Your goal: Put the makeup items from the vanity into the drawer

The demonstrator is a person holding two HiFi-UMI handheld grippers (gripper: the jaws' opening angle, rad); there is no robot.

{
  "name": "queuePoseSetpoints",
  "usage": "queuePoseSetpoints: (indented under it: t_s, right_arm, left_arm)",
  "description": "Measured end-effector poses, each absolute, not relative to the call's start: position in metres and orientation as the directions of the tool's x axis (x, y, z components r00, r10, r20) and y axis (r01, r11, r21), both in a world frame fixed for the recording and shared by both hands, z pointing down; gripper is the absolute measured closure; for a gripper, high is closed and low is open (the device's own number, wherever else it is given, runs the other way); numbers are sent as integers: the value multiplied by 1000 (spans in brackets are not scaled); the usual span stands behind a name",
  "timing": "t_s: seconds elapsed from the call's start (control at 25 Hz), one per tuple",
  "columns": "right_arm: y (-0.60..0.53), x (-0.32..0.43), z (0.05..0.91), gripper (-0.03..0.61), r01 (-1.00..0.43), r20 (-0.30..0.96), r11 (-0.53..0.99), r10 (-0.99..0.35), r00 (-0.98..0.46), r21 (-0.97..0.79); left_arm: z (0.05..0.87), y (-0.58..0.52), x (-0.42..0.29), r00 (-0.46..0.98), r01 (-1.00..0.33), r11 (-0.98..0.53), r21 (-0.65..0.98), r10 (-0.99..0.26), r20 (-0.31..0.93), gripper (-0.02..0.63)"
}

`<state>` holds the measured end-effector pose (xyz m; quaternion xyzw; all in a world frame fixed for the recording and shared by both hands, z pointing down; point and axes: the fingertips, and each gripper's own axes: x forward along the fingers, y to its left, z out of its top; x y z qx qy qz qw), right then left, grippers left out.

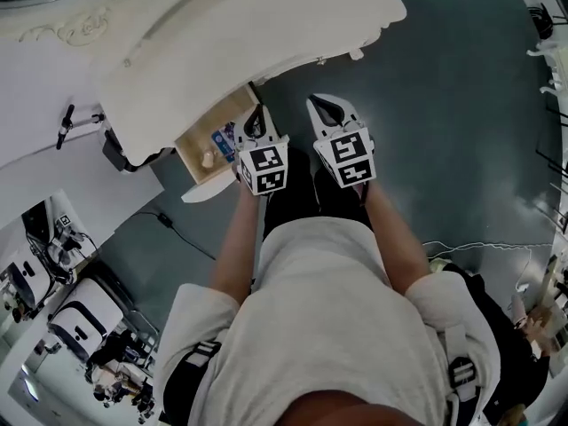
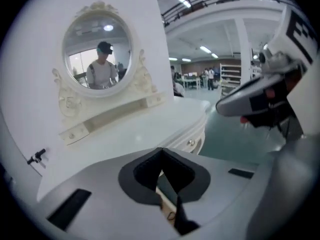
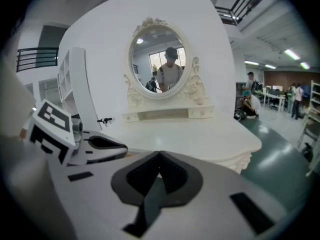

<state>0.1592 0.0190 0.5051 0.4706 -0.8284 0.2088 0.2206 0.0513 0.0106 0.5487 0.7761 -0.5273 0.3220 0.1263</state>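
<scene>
left gripper point(image 2: 161, 155): fingers clenched, empty | right gripper point(image 3: 159, 158): same, nothing in em | makeup items point(image 1: 221, 141) sitting in open drawer point(image 1: 217, 116) | bench point(image 1: 240, 34) looks bare | stowing basically done imo, next: nudge drawer shut squarely

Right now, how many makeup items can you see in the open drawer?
2: a blue-and-white packet next to the left claw, and a pale round item beside it. The vanity top may hide more.

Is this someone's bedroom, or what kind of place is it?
Probably a big work hall, not a bedroom. The white vanity and its oval mirror stand on a green floor, with strip lights overhead and people in the background.
</scene>
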Motion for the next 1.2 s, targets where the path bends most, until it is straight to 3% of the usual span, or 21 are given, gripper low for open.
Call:
queuePoseSetpoints:
  t_s: [0.2,0.52,1.2]
  right_arm:
    - [24,181,472,565,-888,504,451,-748,-431,-90]
    - [22,174,428,565,-857,416,513,-772,-480,-36]
    - [-88,118,393,565,-829,384,559,-767,-514,7]
  left_arm:
    - [491,21,87,332,-941,-310,133,-783,527,607]
    - [451,28,94,262,-959,-282,26,-851,455,607]
    - [425,-50,44,320,-946,-266,186,-856,406,607]
